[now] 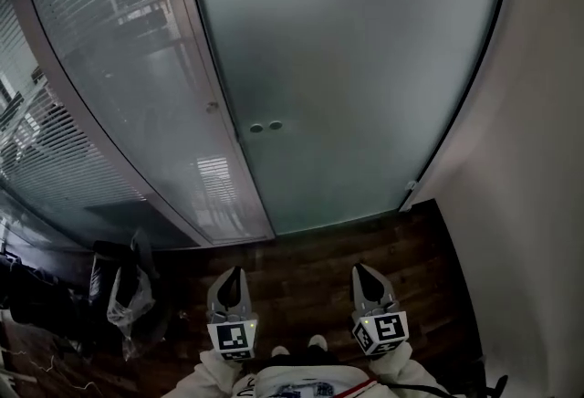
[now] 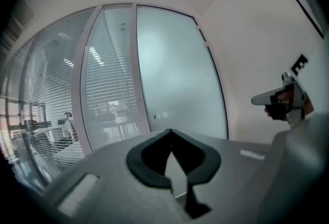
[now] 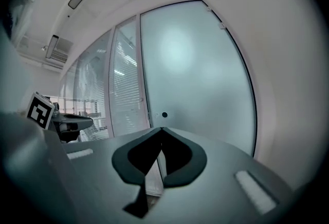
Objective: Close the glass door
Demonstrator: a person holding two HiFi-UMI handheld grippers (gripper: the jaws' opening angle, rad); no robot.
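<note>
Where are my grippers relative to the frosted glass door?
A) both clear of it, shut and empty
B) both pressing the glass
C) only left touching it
A: left gripper and right gripper hang over the wood floor, short of the frosted glass door, jaws together, empty.

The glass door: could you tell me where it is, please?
Head view, upper centre: the glass door stands between the glass partition at left and the white wall at right.

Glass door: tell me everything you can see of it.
The glass door is one tall frosted pane, pale grey-green. Two small round fittings sit near its left edge. It stands upright and looks shut against the frame, with a white wall at its right and dark wooden floor below. Nothing grips it.
</note>
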